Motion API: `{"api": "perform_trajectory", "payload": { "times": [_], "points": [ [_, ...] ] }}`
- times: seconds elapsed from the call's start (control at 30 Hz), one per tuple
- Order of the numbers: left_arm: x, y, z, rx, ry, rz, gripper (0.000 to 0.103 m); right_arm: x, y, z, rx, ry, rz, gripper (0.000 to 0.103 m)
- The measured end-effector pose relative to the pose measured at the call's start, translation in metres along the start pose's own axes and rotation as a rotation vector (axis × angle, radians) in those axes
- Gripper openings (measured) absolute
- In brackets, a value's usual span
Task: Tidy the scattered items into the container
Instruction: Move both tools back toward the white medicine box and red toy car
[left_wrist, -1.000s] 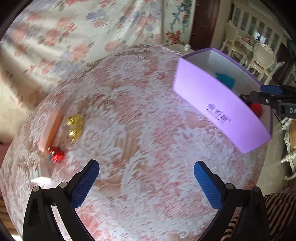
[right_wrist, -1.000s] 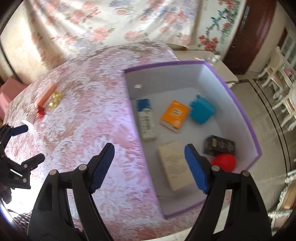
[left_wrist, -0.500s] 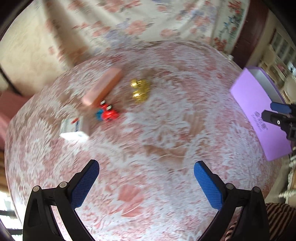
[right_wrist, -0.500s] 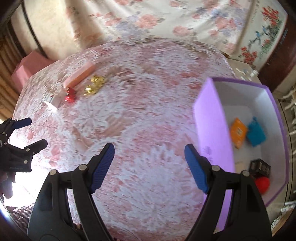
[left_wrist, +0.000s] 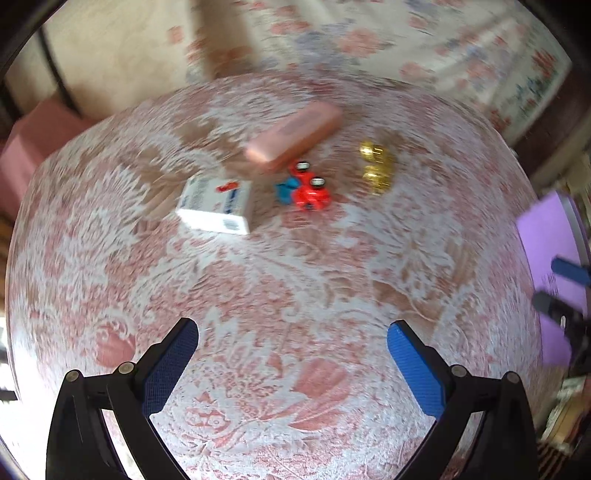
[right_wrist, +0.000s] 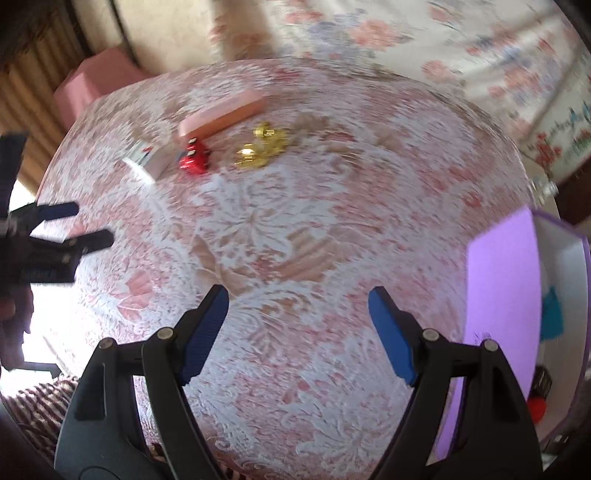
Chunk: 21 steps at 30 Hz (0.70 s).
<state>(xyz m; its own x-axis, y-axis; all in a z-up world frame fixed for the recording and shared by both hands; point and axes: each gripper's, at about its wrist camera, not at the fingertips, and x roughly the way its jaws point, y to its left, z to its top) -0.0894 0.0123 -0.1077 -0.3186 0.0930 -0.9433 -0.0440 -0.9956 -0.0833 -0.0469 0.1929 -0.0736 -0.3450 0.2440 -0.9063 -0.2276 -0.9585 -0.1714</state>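
Note:
Four loose items lie together at the far side of the lace-covered table: a white carton (left_wrist: 216, 205) (right_wrist: 142, 158), a pink case (left_wrist: 293, 136) (right_wrist: 221, 118), a red and blue toy (left_wrist: 304, 188) (right_wrist: 194, 158) and a gold trinket (left_wrist: 375, 166) (right_wrist: 260, 146). The purple container (left_wrist: 546, 273) (right_wrist: 502, 306) stands at the right edge, with several items inside. My left gripper (left_wrist: 291, 350) hovers open over bare cloth, well short of the items. My right gripper (right_wrist: 297, 323) is open too, empty, left of the container.
The round table (left_wrist: 295, 280) drops off on all sides. A pink stool (right_wrist: 99, 85) stands beyond the far left edge. Flowered curtains hang behind. Striped fabric (right_wrist: 40, 410) shows at the near left in the right wrist view.
Both grippers have swung left, away from the purple container and toward the loose items, which now sit nearer the middle of both views. Both stay open and empty.

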Motion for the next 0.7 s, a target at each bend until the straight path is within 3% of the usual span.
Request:
{"api": "perform_trajectory", "payload": {
  "times": [0.3, 0.7],
  "points": [
    [0.014, 0.022, 0.011, -0.088, 0.006, 0.018, 0.103, 0.024, 0.029, 0.016, -0.122, 0.035, 0.048, 0.080],
    [0.037, 0.056, 0.043, -0.317, 0.012, 0.016, 0.103, 0.056, 0.049, 0.045, -0.217, 0.050, 0.098, 0.080]
  ]
}}
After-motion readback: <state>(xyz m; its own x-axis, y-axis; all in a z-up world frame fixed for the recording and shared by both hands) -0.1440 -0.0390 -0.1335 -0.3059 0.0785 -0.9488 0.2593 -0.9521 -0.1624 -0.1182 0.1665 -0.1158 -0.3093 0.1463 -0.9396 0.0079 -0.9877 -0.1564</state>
